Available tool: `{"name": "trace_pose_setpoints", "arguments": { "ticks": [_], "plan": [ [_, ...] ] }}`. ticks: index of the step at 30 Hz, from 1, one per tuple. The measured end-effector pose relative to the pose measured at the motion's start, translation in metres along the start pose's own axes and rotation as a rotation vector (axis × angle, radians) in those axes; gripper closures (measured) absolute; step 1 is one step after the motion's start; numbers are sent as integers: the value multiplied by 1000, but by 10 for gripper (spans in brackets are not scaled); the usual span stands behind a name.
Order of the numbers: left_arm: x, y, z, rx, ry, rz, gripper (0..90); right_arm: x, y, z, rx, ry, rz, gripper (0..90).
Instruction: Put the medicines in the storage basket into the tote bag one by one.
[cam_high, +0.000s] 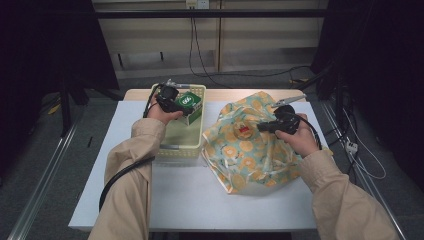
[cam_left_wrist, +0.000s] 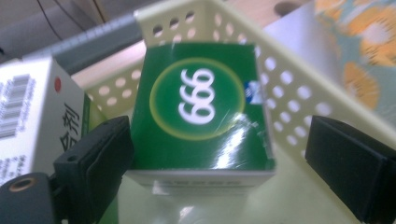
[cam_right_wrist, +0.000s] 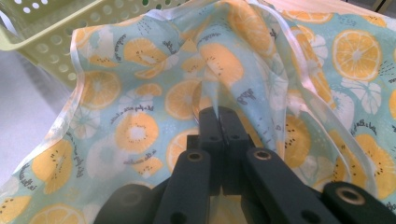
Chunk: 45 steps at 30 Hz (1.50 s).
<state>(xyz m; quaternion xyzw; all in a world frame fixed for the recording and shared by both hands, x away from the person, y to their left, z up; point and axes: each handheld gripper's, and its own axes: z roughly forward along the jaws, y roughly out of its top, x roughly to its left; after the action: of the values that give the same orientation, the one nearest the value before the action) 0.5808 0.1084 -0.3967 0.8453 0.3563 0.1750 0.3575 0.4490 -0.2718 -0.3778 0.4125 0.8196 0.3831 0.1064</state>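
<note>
A white box (cam_left_wrist: 32, 116) with a barcode sits at the left of the left gripper view; black cables (cam_high: 197, 50) hang at top centre of the high view.

White box (cam_left_wrist: 32, 116) cut off at left edge

The box (cam_left_wrist: 201, 107) between my black jaws was deep green with a yellow-green ring and white numerals, in a pale yellow perforated basket (cam_left_wrist: 289, 88). The bag (cam_right_wrist: 140, 107) was light blue, printed with orange citrus slices.
</note>
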Motion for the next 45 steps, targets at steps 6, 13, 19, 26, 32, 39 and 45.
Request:
{"name": "trace_pose_setpoints", "arguments": {
  "ticks": [6,13,19,26,32,39,45],
  "plan": [
    [1,1,10,17,11,-12,76,0,0,1,3,-1,-5,900],
    [1,-4,24,80,30,-21,91,-1,0,1,4,-4,-1,900],
    [-5,-2,23,82,43,-54,151,-3,-1,2,5,-6,3,900],
    [-9,1,5,124,50,-72,161,-1,-1,-2,-1,-11,1,900],
    [-14,7,-18,111,32,-85,163,0,0,-4,-4,-21,6,900],
    [-14,8,-44,104,28,-92,167,1,0,-4,0,-33,9,900],
    [-15,7,-55,95,11,-99,171,2,0,-3,-1,-35,3,900]
  ]
}}
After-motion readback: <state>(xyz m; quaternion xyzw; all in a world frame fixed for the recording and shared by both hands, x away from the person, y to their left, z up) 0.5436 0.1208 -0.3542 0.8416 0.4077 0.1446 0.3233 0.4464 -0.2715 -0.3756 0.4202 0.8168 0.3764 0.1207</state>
